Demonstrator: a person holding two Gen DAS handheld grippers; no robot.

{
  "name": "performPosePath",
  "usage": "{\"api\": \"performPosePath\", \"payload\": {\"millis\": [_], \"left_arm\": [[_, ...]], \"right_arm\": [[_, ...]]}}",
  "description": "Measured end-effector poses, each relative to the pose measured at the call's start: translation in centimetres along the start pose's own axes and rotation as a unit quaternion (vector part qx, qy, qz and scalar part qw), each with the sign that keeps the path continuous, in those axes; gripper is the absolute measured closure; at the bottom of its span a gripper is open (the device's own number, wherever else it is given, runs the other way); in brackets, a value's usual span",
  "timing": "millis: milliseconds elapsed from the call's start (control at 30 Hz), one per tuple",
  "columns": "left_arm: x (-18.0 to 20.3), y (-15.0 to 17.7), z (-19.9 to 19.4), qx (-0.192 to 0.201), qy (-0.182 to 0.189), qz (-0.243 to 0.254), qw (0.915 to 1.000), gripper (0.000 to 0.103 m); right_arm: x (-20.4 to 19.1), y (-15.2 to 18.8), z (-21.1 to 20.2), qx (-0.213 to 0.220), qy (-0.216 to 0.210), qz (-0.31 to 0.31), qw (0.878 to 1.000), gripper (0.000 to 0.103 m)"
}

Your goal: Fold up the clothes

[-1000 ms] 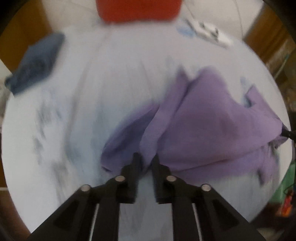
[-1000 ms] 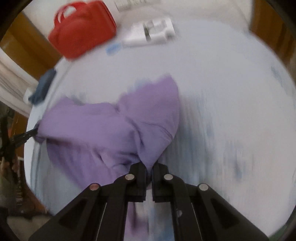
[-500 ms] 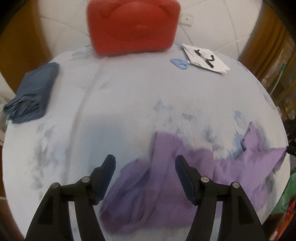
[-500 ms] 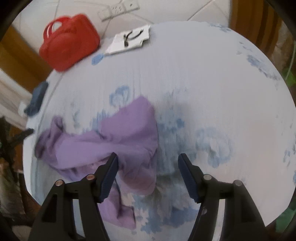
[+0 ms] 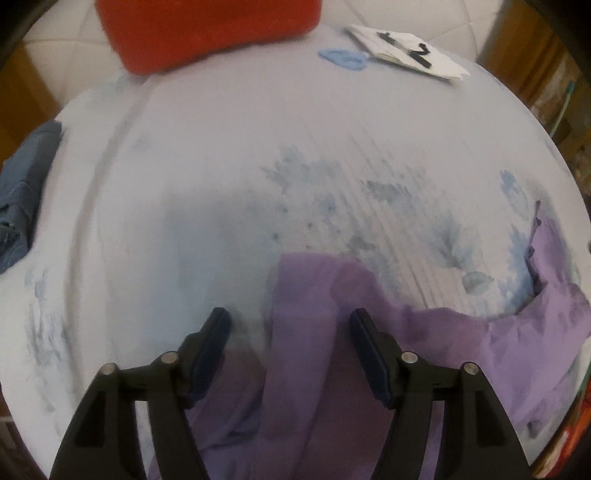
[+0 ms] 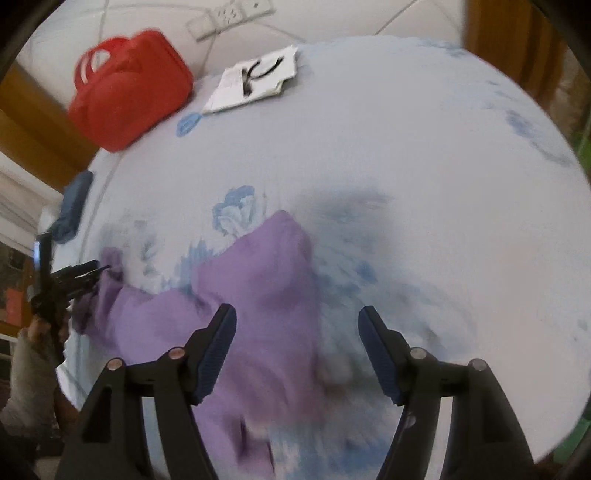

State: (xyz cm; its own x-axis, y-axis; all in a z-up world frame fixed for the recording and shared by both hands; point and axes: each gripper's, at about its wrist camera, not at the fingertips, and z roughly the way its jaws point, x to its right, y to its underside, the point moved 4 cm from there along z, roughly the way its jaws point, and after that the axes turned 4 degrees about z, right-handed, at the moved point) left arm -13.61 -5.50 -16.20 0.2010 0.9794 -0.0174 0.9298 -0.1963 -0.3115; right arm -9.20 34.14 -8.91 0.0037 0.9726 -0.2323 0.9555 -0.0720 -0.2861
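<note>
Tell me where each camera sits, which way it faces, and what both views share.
Left wrist: sits behind the left tongs, open, looking down over the purple garment on the floral sheet; only the tongs show.
Right wrist: sits behind the right tongs, open, facing the same garment; a hand shows at the left edge.
Shared: garment, sheet, red bag, white paper, folded blue cloth.
</note>
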Motion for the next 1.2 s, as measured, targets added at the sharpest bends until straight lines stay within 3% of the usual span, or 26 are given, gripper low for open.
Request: {"api": "performPosePath", "payload": {"millis": [100,133,167,233,267,300,333,367,600,700,800,833,867,900,933,967,1033,1100,1133,1200], "left_arm": [[0.8,-0.1,-0.1,0.012,-0.003,0.013,0.9998,0.038],[1.0,-0.1,-0.3,0.015,-0.001,0.015,0.9998,0.054],[1.3,0.0,-0.4,0.017,0.004,0.015,0.9997,0.076],[1.5,0.1,-0.7,0.014,0.007,0.013,0.9998,0.099],[1.3,0.1,-1.1,0.016,0.005,0.008,0.9998,0.099],[0.9,-0.1,-1.8,0.024,0.001,0.0,0.9997,0.099],[0.5,-0.2,-2.4,0.032,-0.003,-0.008,0.9995,0.099],[0.0,-0.5,-3.2,0.041,-0.006,-0.016,0.999,0.099],[-5.3,-5.4,-8.8,0.108,-0.025,-0.065,0.9916,0.099],[-7.8,-8.8,-8.6,0.121,-0.053,-0.085,0.9875,0.099],[-10.1,-12.4,-7.2,0.129,-0.072,-0.115,0.9824,0.098],[-10.8,-13.4,-6.3,0.122,-0.071,-0.126,0.9819,0.095],[-11.5,-14.5,-5.5,0.116,-0.069,-0.138,0.9812,0.079],[-12.1,-15.3,-4.8,0.108,-0.072,-0.146,0.9808,0.067],[-12.4,-15.6,-4.4,0.102,-0.078,-0.147,0.9807,0.048],[-12.7,-15.7,-4.3,0.102,-0.084,-0.145,0.9807,0.042],[-12.8,-14.7,-4.7,0.099,-0.086,-0.135,0.9822,0.04],[-13.0,-12.9,-5.1,0.086,-0.077,-0.124,0.9855,0.04],[-13.1,-11.6,-5.3,0.077,-0.074,-0.121,0.9869,0.04],[-13.2,-8.5,-5.6,0.061,-0.073,-0.117,0.9885,0.04]], "right_arm": [[-1.4,-1.1,3.5,-0.01,0.031,-0.02,0.999,0.032],[-1.8,-1.4,4.7,-0.014,0.041,-0.027,0.999,0.028],[-2.3,-1.8,5.9,-0.017,0.051,-0.034,0.998,0.022],[-3.2,-1.4,7.3,-0.028,0.065,-0.057,0.996,0.022],[-3.6,-1.1,7.6,-0.025,0.08,-0.068,0.994,0.027],[-4.0,-0.9,7.7,-0.02,0.096,-0.083,0.992,0.046],[-4.1,-1.0,7.4,-0.018,0.094,-0.085,0.992,0.066],[-4.2,-1.1,7.0,-0.015,0.09,-0.084,0.992,0.1],[-3.6,-6.1,1.9,0.048,0.061,-0.085,0.993,0.1],[-3.8,-10.2,-0.1,0.093,0.073,-0.099,0.988,0.1],[-4.0,-12.4,0.3,0.103,0.075,-0.092,0.988,0.1],[-4.1,-13.2,0.5,0.105,0.075,-0.089,0.988,0.1],[-4.2,-13.9,0.7,0.108,0.076,-0.086,0.988,0.1],[-4.2,-14.6,0.9,0.11,0.076,-0.084,0.987,0.1],[-4.3,-15.3,1.1,0.113,0.076,-0.081,0.987,0.099],[-4.3,-16.0,1.3,0.116,0.077,-0.079,0.987,0.094],[-4.5,-17.5,1.7,0.121,0.078,-0.073,0.987,0.082],[-4.6,-18.9,2.0,0.126,0.078,-0.068,0.987,0.041],[-4.7,-19.6,2.2,0.128,0.079,-0.066,0.986,0.033],[-4.3,-19.5,2.4,0.127,0.072,-0.058,0.988,0.03]]}}
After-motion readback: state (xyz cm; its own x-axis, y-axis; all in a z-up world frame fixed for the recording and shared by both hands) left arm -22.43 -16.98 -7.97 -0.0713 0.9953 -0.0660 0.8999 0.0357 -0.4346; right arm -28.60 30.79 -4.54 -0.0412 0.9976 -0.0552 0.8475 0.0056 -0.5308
